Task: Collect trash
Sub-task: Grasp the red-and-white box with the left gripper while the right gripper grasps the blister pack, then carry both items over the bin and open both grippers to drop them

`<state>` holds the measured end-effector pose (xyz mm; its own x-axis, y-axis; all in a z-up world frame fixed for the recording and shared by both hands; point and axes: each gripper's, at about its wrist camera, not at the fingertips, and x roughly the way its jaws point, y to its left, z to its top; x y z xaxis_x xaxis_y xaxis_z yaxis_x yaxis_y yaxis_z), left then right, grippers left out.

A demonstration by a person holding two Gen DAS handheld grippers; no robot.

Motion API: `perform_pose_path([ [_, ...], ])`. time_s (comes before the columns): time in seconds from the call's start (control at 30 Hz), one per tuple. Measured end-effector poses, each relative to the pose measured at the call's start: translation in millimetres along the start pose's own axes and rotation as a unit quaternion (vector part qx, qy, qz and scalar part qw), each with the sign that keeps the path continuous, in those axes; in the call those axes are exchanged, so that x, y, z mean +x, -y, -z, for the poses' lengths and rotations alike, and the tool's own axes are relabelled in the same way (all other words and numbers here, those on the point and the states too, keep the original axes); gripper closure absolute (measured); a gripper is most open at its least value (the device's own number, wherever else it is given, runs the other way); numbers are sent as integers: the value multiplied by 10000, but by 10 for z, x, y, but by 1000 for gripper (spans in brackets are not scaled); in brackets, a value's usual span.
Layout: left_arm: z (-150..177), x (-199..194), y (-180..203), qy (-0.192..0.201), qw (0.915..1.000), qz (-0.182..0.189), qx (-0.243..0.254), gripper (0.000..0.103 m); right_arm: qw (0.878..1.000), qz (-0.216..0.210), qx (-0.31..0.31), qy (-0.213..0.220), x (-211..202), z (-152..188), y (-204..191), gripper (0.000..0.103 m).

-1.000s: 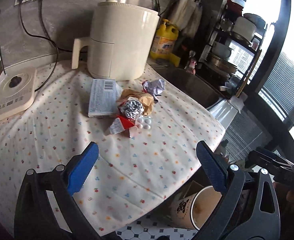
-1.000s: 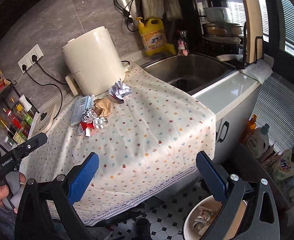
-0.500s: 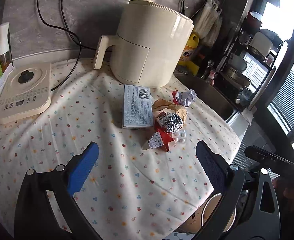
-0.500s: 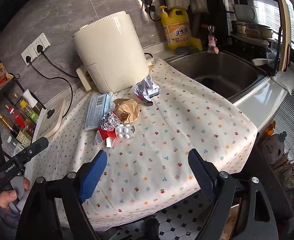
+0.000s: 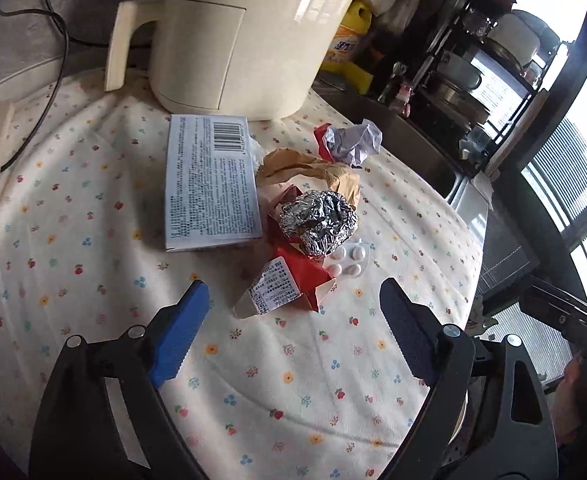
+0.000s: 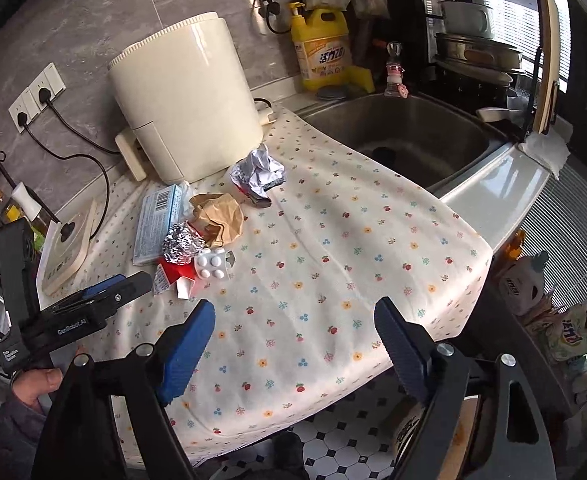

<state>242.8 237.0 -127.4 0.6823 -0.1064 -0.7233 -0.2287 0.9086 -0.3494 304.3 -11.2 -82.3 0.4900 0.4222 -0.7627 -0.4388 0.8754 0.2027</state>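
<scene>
Both my grippers have dropped closer to the trash pile. "GenRoboAI" reads on my left gripper point(image 5: 293, 324), jaws closing on nothing; right gripper point(image 6: 295, 338) wide, empty. Near the tablecloth's point(image 6: 333, 280) back edge, the air fryer point(image 6: 181, 96) crowds the barcoded box point(image 5: 209, 176).

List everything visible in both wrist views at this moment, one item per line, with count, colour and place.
flat box: 1, pale blue, barcode up, on the cloth before the air fryer
foil ball: 1, silver, on red packaging
red carton: 1, red and white, flattened, nearest the left gripper
pill blister: 1, white, beside the foil ball
brown paper: 1, crumpled, behind the foil ball
silver wrapper: 1, crumpled, nearest the sink
air fryer: 1, cream, at the wall
tablecloth: 1, white, flowered
sink: 1, steel
detergent bottle: 1, yellow
left gripper: blue pads, closing, nothing between
right gripper: open, empty
</scene>
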Motion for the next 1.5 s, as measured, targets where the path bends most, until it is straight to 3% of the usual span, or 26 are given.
perform_pose_path([
  [0.27, -12, 369, 105, -263, 9995, 5, 182, 24, 9994, 313, 116, -83, 17, 50, 26, 22],
  [0.37, -19, 382, 122, -249, 9987, -223, 390, 46, 9996, 277, 38, -104, 85, 19, -58, 22],
  [0.43, -24, 340, 54, -284, 9992, -86, 273, 50, 9997, 199, -28, -138, 153, -6, -137, 22],
  [0.6, 56, 58, -141, -61, 9997, -198, 96, 50, 9993, -94, -232, -282, 373, -57, -387, 24],
  [0.8, 178, -365, -549, 270, 9968, -599, -461, 50, 9962, -395, -642, -431, 631, -83, -721, 25],
  [0.97, 277, -723, -868, 510, 9895, -1080, -815, 50, 9929, -398, -992, -525, 901, -123, -940, 25],
  [1.23, 495, -1307, -1293, 884, 9706, -1725, -1425, 50, 9867, -204, -1397, -801, 1382, -201, -1151, 26],
  [1.3, 564, -1399, -1338, 933, 9667, -1809, -1555, 50, 9836, -102, -1547, -919, 1463, -225, -1191, 40],
  [1.33, 587, -1425, -1336, 943, 9654, -1846, -1579, 50, 9832, -27, -1575, -924, 1474, -240, -1199, 54],
  [1.37, 606, -1450, -1332, 952, 9644, -1882, -1596, 50, 9831, -39, -1570, -942, 1466, -255, -1197, 62],
  [1.5, 628, -1504, -1270, 1012, 9623, -1929, -1630, 50, 9837, -316, -1485, -968, 1359, -224, -1168, 63],
])
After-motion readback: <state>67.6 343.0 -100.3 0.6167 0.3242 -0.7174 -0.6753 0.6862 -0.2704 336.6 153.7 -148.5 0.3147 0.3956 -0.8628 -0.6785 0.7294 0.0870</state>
